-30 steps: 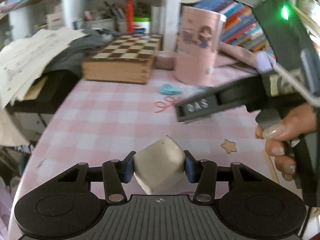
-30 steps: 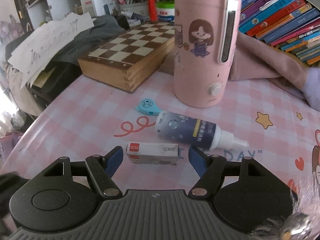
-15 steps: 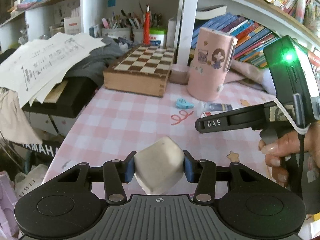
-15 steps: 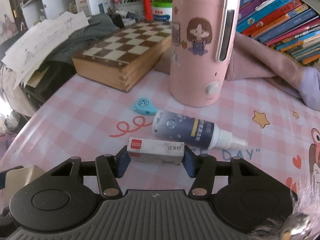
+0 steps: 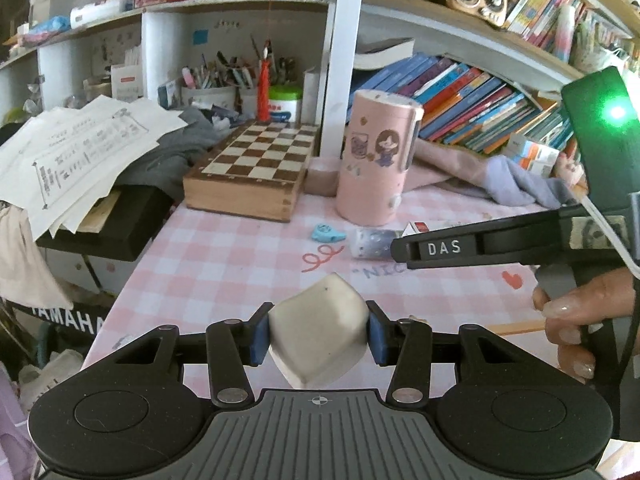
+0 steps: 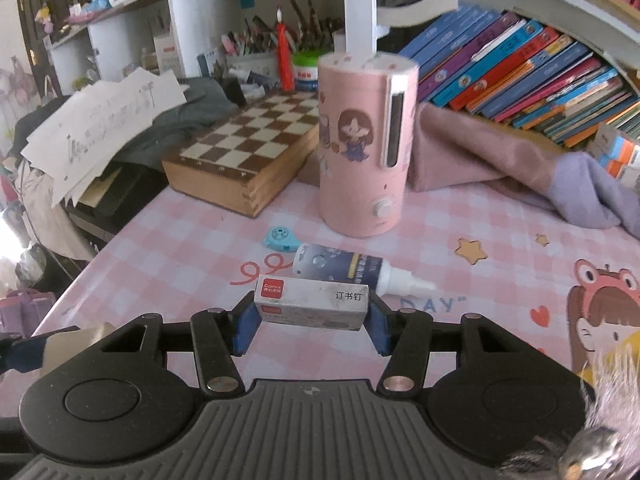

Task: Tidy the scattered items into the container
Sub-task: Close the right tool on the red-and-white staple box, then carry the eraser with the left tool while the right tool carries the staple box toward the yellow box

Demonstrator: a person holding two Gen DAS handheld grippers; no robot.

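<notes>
My left gripper [image 5: 317, 334] is shut on a white, rounded eraser-like block [image 5: 320, 320] and holds it tilted above the pink checked table [image 5: 224, 264]. Between the blue pads of my right gripper [image 6: 311, 320] sits a small white staple box [image 6: 312, 300] with a red label, gripped by its two ends and raised off the table. In the left wrist view the right gripper [image 5: 404, 248] shows from the side with a hand on its handle. A dark blue glue bottle [image 6: 344, 270] and a small blue item [image 6: 282, 238] lie on the table just beyond the box.
A tall pink cylinder [image 6: 366, 148] with a cartoon sticker stands behind the bottle. A wooden chessboard box [image 6: 244, 152] lies at the left, with papers [image 6: 100, 120] over the table's left edge. A pink cloth [image 6: 500, 156] and books [image 6: 520, 68] fill the back right.
My right gripper closed on the staple box and lifted it off the table. Both grippers rose, so more of the shelves shows. The left gripper kept its hold on the white block.
</notes>
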